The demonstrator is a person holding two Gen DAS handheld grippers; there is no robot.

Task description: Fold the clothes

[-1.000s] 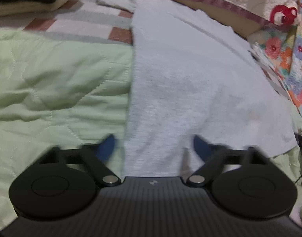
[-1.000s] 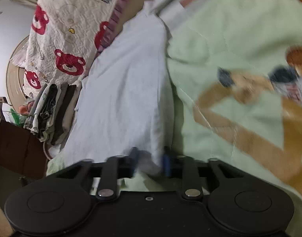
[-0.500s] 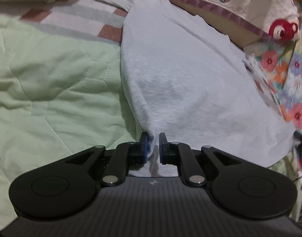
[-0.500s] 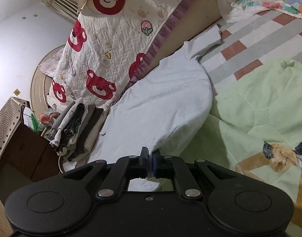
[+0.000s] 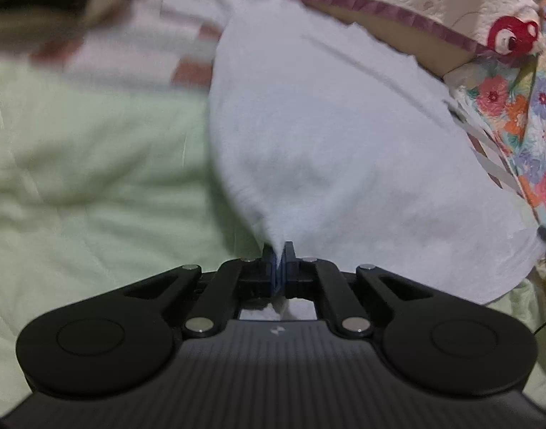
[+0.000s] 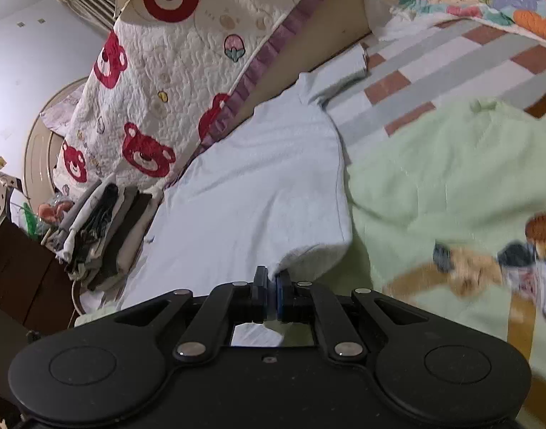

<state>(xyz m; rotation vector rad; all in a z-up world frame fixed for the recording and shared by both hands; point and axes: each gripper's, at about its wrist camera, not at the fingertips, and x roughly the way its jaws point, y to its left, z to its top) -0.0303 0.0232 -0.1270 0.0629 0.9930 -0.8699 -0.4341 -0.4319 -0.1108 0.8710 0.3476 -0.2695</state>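
A pale blue-white garment [image 5: 337, 136] lies spread on a light green quilt [image 5: 87, 178]. My left gripper [image 5: 280, 254] is shut on the garment's near edge, and the cloth rises in a peak into its jaws. In the right wrist view the same garment [image 6: 258, 186] lies between the bear quilt and the green quilt [image 6: 451, 178]. My right gripper [image 6: 272, 280] is shut on another near corner of it, lifted a little so the edge curls over.
A white quilt with red bears [image 6: 148, 82] hangs behind the garment. A stack of folded clothes [image 6: 101, 228] sits at the left. A floral quilt [image 5: 523, 114] lies at the right. A checked sheet [image 6: 451, 71] shows beyond the green quilt.
My left gripper closed on the garment's edge and has lifted it into a peak. My right gripper, shut on its corner, has raised it and tilted upward.
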